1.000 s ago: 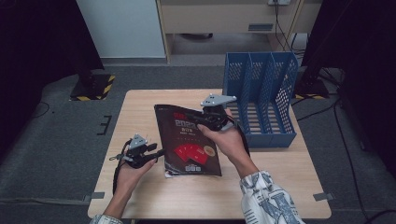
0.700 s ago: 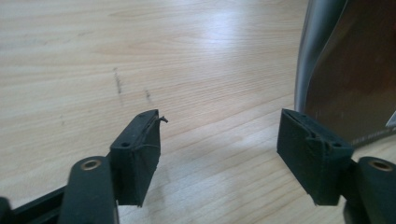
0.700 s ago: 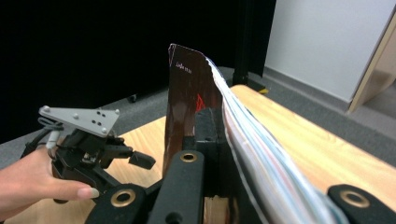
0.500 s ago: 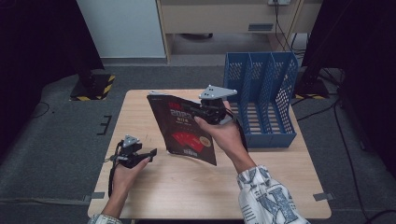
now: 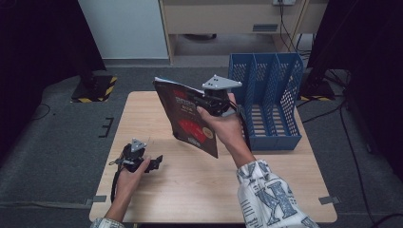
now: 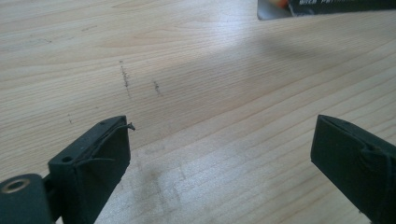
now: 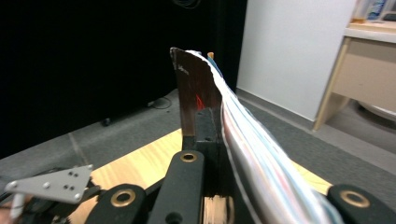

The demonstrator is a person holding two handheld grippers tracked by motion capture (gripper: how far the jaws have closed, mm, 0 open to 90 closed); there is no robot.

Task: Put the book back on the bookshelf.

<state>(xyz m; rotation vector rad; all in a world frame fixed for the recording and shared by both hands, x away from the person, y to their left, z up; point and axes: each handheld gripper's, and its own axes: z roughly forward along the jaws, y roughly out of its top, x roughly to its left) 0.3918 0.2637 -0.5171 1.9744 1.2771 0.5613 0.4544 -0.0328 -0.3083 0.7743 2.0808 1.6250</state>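
Above the middle of the counter (image 5: pixel 157 190), the magazine (image 5: pixel 187 118) hung clear of the wood, gripped near its upper right edge by my right gripper (image 5: pixel 209 102). Its long axis ran steeply down and toward me, cover facing left, the lower corner still low over the counter. In the right gripper view the jaws were pinched narrow on the cover and page block (image 7: pixel 243 135), the pages fanning to the right of the near jaw. The blue file rack (image 5: pixel 266 102) stood just right of that hand, slots running front to back; the magazine lay left of it and was not yet aligned with any slot. I judged the coming move to depend on swinging the spine parallel to the dividers, and the right hand was far nearer the rack.

My left gripper (image 5: pixel 154 163) rested low at the counter's front left, well apart from the magazine, jaws spread wide over bare wood (image 6: pixel 219 140) and holding nothing.

Against the frame one second earlier: the magazine had then lain flat on the counter; half a second earlier it was tilted up; now it stood higher and steeper. The left gripper had drawn back toward me.
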